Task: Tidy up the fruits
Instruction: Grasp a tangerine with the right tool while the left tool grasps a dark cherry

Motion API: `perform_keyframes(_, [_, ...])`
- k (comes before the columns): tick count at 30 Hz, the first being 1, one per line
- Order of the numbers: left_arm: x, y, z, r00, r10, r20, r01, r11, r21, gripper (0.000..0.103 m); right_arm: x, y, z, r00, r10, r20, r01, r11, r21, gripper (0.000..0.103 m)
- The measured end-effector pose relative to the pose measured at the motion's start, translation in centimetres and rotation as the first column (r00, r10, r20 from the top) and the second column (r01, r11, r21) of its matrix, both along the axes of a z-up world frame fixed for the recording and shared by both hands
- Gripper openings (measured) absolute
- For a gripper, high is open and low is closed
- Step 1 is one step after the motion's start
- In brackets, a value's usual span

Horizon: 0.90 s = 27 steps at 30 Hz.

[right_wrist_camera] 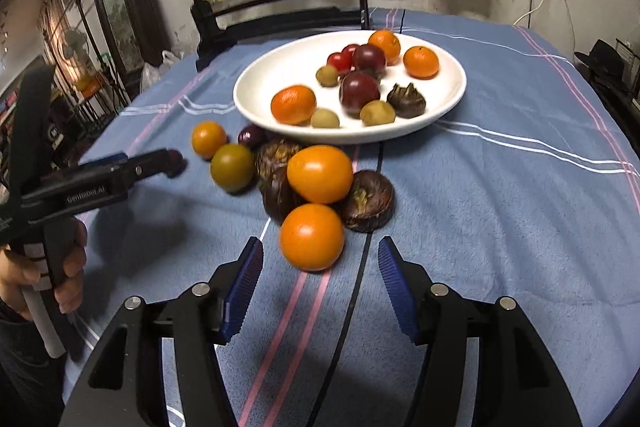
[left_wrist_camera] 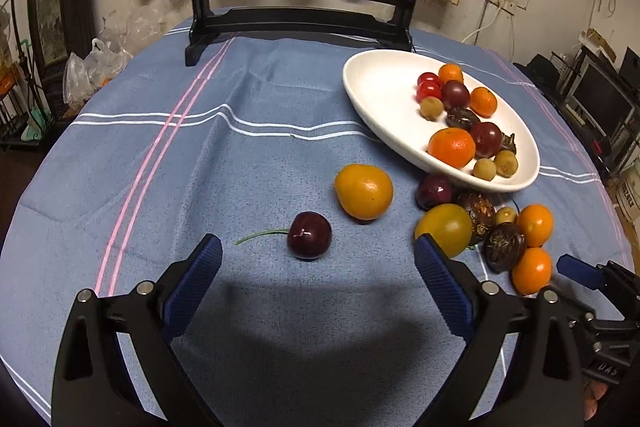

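Your left gripper point(left_wrist_camera: 318, 247) hangs over the near left part of the blue striped tablecloth point(left_wrist_camera: 160, 167), jaws spread wide and holding nothing; the dark cherry point(left_wrist_camera: 309, 235) lies on the cloth just ahead of the gap, its green stem pointing left. Beyond it, toward the middle of the table, sits a yellow-orange fruit point(left_wrist_camera: 363, 191), apart from the rest. Further right, the loose pile lies on the cloth just in front of the near rim of the white plate point(right_wrist_camera: 256, 107), which already holds small oranges, dark plums, cherry tomatoes and pale round fruits. Your right gripper point(right_wrist_camera: 320, 259) is spread about halfway and empty, with the nearest orange point(right_wrist_camera: 311, 237) of the pile just ahead of the pads. Expect trouble here: the opening looks only slightly wider than this orange, so a pad may strike its side and roll it off the pile. It touches the orange tomato point(right_wrist_camera: 320, 173) and the water chestnuts point(right_wrist_camera: 370, 201), so a push would likely scatter them. A low approach could also snag the cloth.
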<state>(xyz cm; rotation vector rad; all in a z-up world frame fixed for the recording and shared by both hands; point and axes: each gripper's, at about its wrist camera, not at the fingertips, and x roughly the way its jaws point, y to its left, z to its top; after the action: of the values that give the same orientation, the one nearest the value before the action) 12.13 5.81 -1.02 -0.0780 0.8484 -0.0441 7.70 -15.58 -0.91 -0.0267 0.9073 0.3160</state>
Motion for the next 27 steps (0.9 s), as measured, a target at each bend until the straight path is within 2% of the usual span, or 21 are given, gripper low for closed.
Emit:
perform_keyframes(3, [-0.3,-0.2,0.2,0.999,0.008,0.039,-0.009,0.999,0.039,0.094,0.3,1.2,-0.8,0.999,0.019,-0.040,-0.021,0.998,-0.062,0.059])
perform_keyframes(5, [-0.4,-0.4,0.4,0.998,0.006,0.058,-0.009,0.998,0.058,0.094,0.9,2.0,-1.4,0.997,0.007,-0.071,-0.015,0.993,-0.116,0.051])
perform_keyframes(8, [-0.4,-0.7,0.3,0.998,-0.011,0.054,0.007,0.998,0.065,0.095,1.6,2.9,-1.5,0.998,0.008,-0.059,-0.017,0.987,-0.159,0.051])
perform_keyframes(10, [-0.2,-0.7,0.1,0.999,-0.017,0.040,0.014,0.998,0.065,0.095,2.0,2.7,-1.5,0.998,-0.006,-0.065,-0.003,0.990,-0.139,0.051])
perform_keyframes(12, [-0.1,-0.7,-0.1,0.999,-0.017,0.027,0.016,0.998,0.059,0.095,2.0,1.9,-1.5,0.998,-0.028,-0.048,0.023,0.995,-0.102,0.040])
perform_keyframes(13, [0.0,-0.6,-0.2,1.000,-0.016,0.022,0.015,0.999,0.051,0.095,2.0,1.5,-1.5,0.998,-0.029,-0.049,0.026,0.997,-0.078,0.038])
perform_keyframes(15, [0.0,-0.5,-0.5,1.000,-0.015,0.013,0.015,0.999,0.038,0.094,1.9,0.5,-1.4,0.997,-0.039,-0.063,0.038,0.999,-0.029,0.038])
perform_keyframes(22, [0.4,-1.0,-1.2,0.999,-0.038,-0.012,0.039,0.997,0.064,0.093,1.3,-0.6,-0.5,0.997,-0.044,-0.056,0.044,0.999,0.000,0.038])
perform_keyframes(24, [0.7,-0.8,-1.6,0.998,-0.048,-0.039,0.050,0.998,0.043,0.084,1.0,-0.5,0.0,0.999,-0.030,-0.042,0.030,0.999,0.011,0.038])
perform_keyframes(26, [1.0,-0.6,-2.1,0.996,-0.057,-0.069,0.058,0.998,0.011,0.067,0.6,-0.4,0.3,0.999,-0.018,-0.031,0.019,1.000,0.020,0.038])
perform_keyframes(27, [1.2,-0.6,-2.4,0.995,-0.057,-0.077,0.058,0.998,0.004,0.064,0.5,-0.3,0.4,1.000,-0.011,-0.027,0.012,1.000,0.022,0.038])
